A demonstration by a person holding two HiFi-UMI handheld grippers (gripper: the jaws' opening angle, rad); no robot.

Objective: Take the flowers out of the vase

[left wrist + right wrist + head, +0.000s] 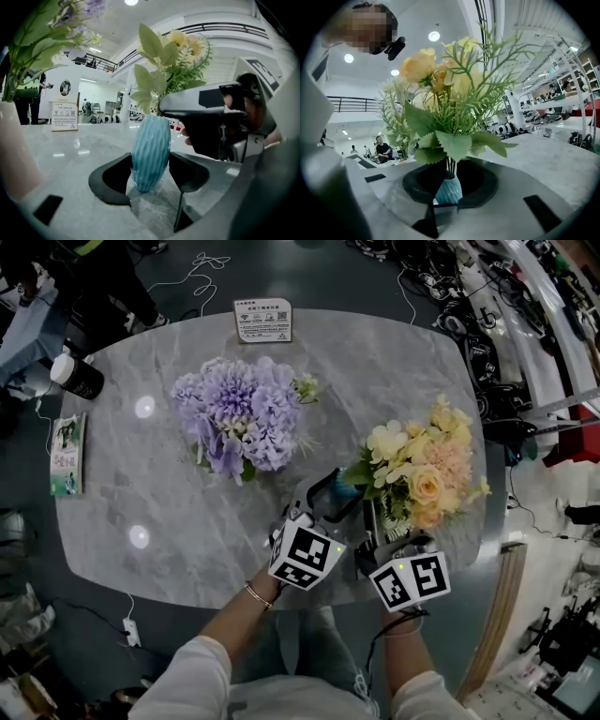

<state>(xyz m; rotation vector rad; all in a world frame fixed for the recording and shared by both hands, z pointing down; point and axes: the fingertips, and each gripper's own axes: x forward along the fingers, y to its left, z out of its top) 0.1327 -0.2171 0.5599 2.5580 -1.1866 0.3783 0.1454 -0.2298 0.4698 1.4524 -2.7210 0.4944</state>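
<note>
The flowers [422, 465] are showing yellow, cream and peach heads over toothed green leaves and thin ferny sprigs. They are standing in a small blue ribbed vase [150, 152] near the right edge of the grey marble table [187, 512], well apart from the purple flowers [244, 413]. The left tongs [150, 163] are gripping the vase body with wide jaws, one pad pressing on each side. The right tongs [449, 174] are pinching the thin stems just above the vase mouth. In the head view the blossoms and both tongs are hiding the vase. The stems are pointing straight up, heads on top, and their lower ends are going into the vase mouth
</note>
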